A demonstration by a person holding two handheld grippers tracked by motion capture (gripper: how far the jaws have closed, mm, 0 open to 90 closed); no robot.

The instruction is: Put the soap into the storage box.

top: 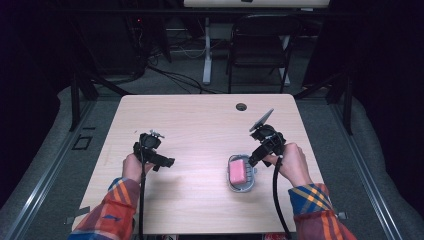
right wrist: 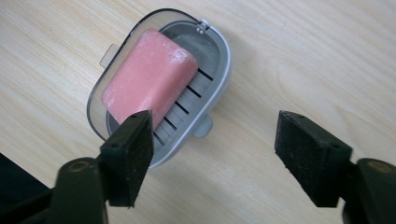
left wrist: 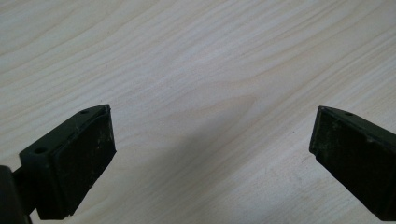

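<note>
The right gripper (right wrist: pixel 212 154), jaws spread wide, hovers at lower centre beside one pink soap bar (right wrist: pixel 148 79) lying in one grey slotted dish (right wrist: pixel 219 60) at upper left. The left gripper (top: pixel 167 162), also spread, sits left of centre over bare bench (top: pixel 200 125).

Left gripper (top: pixel 169 162) jaws wide apart, right gripper (top: pixel 252 161) jaws spread, angled downward

The worktop (right wrist: pixel 303 51) was pale, matt wood-grain laminate, the soap dish (right wrist: pixel 219 70) smooth grey plastic with a clear glossy rim, the pink soap (right wrist: pixel 147 81) matt and chalky, and the black tongs' pads (right wrist: pixel 137 156) rough and dusty.
</note>
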